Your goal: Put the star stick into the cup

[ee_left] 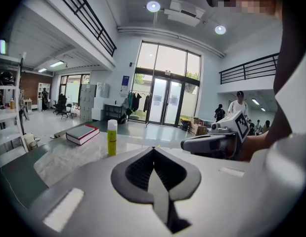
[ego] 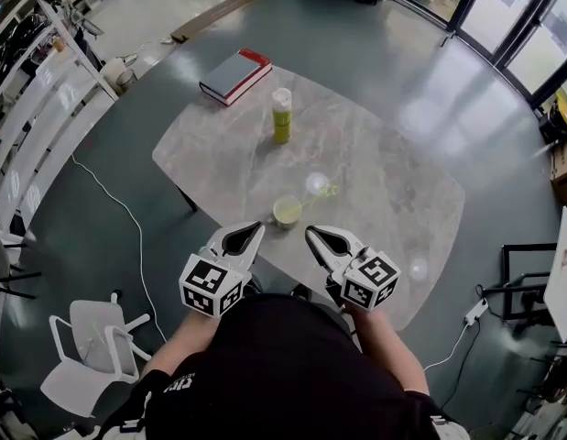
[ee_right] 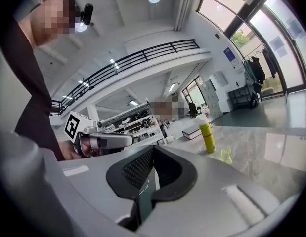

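the left gripper (ego: 257, 228) and the right gripper (ego: 311, 234) are held side by side, each with jaws closed together and nothing between them. the cup (ego: 288, 212) is set on the counter (ego: 393, 168) just ahead, between both grippers. the star stick (ego: 323, 192) is laid flat just beyond the cup, ahead of the right gripper.
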Action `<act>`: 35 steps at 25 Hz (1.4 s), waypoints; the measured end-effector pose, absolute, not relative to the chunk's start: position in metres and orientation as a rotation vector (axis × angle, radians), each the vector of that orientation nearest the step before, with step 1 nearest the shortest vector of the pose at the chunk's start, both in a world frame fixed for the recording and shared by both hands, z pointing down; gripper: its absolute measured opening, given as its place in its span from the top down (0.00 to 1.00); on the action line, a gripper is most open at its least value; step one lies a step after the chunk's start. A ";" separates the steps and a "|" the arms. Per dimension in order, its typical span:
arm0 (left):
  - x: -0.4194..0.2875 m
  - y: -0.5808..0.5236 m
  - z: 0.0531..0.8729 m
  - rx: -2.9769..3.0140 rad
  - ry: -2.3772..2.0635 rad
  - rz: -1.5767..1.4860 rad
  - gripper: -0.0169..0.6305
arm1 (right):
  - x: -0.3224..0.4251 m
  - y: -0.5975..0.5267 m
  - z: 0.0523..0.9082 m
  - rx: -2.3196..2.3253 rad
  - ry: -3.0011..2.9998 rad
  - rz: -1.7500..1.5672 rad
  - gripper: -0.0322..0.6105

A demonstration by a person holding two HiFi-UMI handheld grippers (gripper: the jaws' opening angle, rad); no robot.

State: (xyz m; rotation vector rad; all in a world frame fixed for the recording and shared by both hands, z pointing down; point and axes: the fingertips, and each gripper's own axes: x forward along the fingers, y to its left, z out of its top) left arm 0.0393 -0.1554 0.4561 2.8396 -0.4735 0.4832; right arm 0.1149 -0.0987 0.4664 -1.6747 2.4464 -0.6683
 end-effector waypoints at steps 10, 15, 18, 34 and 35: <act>0.019 -0.186 0.401 2.930 -0.467 0.365 0.97 | 0.102 -0.120 0.397 -1.679 2.475 -0.480 0.93; 0.010 -0.197 0.374 2.945 -0.476 0.292 0.97 | 0.095 -0.118 0.359 -1.676 2.471 -0.391 0.93; 0.008 -0.197 0.357 2.974 -0.457 0.253 0.97 | 0.092 -0.118 0.340 -1.667 2.475 -0.344 0.93; -0.008 -0.208 0.350 2.975 -0.487 0.224 0.97 | 0.098 -0.109 0.328 -1.726 2.398 -0.300 0.93; -0.009 -0.208 0.350 2.971 -0.487 0.224 0.97 | 0.100 -0.108 0.328 -1.732 2.388 -0.307 0.93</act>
